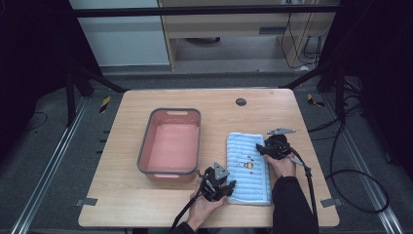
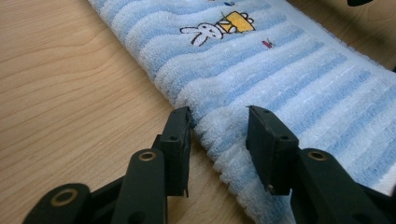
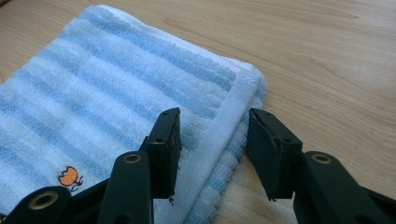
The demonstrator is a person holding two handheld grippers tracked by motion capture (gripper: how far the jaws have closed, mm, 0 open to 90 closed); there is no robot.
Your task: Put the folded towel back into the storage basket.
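Observation:
A folded light-blue striped towel [image 1: 249,175] with a small embroidered rabbit [image 2: 205,33] lies flat on the wooden table [image 1: 126,200], right of centre. My left gripper [image 1: 229,185] is low at the towel's near left corner. In the left gripper view its jaws [image 2: 218,119] stand apart across the towel [image 2: 280,79] edge, one jaw against the fold and the other over the pile. My right gripper [image 1: 263,148] is at the towel's far right edge. Its jaws [image 3: 212,119] straddle the hem of the towel [image 3: 102,84], one above the cloth and one over bare wood. Neither pair pinches the cloth.
A pink rectangular bin with a grey rim [image 1: 170,111] stands left of the towel, nothing inside it. A round dark cable hole [image 1: 240,102] sits near the table's far edge. Cables trail from both grippers toward the near edge and right side.

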